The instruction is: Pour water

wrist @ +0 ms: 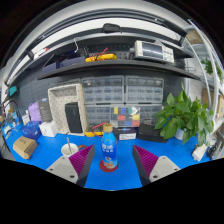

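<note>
A clear water bottle (109, 150) with a blue label and blue cap stands upright on a small red coaster (108, 167) on the blue table (170, 148). It stands between my gripper's (112, 160) two fingers, toward their tips, with a gap at either side. The fingers are spread wide; the purple pads (82, 159) face inward and touch nothing. A white cup (69, 150) sits on the table just left of the left finger.
A green potted plant (186, 115) stands at the right. Behind the bottle are a small drawer cabinet (126, 118), shelves (110, 65) with boxes, and a white framed panel (68, 105). Blue and purple items (30, 125) crowd the left side.
</note>
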{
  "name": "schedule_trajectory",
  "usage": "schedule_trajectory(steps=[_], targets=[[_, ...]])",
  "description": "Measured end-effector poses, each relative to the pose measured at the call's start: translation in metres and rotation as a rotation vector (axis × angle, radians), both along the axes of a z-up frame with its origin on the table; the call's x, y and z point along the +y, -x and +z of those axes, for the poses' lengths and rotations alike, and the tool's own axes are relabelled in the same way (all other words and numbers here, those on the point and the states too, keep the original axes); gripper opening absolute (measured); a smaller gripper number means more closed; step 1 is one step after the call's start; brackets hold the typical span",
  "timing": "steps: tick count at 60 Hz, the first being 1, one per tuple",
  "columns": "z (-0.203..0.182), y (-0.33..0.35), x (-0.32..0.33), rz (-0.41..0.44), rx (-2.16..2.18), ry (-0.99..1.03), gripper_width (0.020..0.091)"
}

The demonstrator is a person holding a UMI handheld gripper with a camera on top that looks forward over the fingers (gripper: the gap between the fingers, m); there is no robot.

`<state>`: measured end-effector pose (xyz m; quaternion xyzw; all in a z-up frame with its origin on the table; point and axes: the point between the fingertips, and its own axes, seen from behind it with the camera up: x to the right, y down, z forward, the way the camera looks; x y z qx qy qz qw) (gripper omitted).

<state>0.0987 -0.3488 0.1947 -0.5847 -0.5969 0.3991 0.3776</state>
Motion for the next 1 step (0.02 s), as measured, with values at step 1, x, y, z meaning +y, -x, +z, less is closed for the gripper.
schedule_trajectory(steps=[1], targets=[[-0.0003, 0.0005, -0.0007, 0.001, -0.001, 0.001, 0.0767]])
